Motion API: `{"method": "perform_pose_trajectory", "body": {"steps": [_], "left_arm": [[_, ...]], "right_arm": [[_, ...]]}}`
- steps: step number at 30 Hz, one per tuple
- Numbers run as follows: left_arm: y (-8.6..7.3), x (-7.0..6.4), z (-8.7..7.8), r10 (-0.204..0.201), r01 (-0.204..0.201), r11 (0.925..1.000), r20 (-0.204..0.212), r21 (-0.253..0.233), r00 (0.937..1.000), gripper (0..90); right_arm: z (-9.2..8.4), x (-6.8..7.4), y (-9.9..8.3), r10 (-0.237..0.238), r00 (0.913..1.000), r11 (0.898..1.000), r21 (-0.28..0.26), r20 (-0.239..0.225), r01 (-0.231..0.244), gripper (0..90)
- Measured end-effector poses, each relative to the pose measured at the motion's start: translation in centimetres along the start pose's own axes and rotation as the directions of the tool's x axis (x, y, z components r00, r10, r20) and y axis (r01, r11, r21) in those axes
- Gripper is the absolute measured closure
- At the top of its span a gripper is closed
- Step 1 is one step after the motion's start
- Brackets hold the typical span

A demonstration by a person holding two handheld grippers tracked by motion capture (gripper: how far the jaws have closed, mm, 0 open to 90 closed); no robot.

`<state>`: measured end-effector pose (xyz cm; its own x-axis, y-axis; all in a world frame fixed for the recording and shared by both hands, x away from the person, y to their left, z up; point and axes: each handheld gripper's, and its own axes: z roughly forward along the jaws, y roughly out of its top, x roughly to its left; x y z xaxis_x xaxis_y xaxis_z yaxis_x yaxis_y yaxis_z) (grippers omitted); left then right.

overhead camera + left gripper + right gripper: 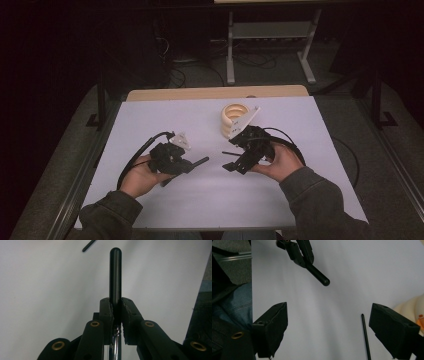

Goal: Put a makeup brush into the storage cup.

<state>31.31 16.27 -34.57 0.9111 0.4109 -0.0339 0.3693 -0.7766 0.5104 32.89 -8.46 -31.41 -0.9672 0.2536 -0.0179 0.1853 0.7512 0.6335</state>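
A black rod [115,275] with a rounded tip sits clamped between the two jaws of the left gripper [115,312]. In the left gripper view the rod stands straight up out of the grip, and a shiny metal stretch of it shows below the pads. In the high view the same rod [199,162] sticks out of the left gripper [186,167] toward the middle of the table, held above the white sheet [200,200] that covers the tabletop. The right gripper view shows the rod [318,275] too, farther off, pointing down and to the right from the other gripper's jaws.

The right gripper [328,332] has its jaws standing wide apart with nothing between them. In the high view it [231,161] hangs over the sheet just right of the middle, facing the left gripper, the two tools near each other but apart. A thin black pin [365,336] lies on the sheet between the right gripper's jaws, close to the right one; its end also shows at the top of the left gripper view [88,245].

Behind the right gripper a stack of cream rings [233,119] stands on the sheet. A hand [142,177] holds each gripper, the right hand [280,162] wrapped around its tool from the side.
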Motion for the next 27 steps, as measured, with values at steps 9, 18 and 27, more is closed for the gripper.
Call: {"method": "perform_pose_trajectory", "body": {"steps": [9,18,27], "left_arm": [[1.1,-2.6,1.2,0.112,-0.109,0.9934,0.069,-0.035,0.9913,79.7],[2.5,-4.6,2.7,0.224,-0.224,0.9745,0.109,-0.008,0.9685,79.7],[3.5,-5.8,3.6,0.295,-0.300,0.9539,0.143,0.015,0.9448,79.7]], "right_arm": [[1.4,1.2,-0.8,-0.070,0.9965,0.998,0.003,-0.046,0.070,28.6],[2.8,2.3,-3.0,-0.114,0.9874,0.992,0.033,-0.110,0.118,50.8],[3.4,2.8,-4.9,-0.123,0.9761,0.991,0.022,-0.179,0.129,67.2]]}}
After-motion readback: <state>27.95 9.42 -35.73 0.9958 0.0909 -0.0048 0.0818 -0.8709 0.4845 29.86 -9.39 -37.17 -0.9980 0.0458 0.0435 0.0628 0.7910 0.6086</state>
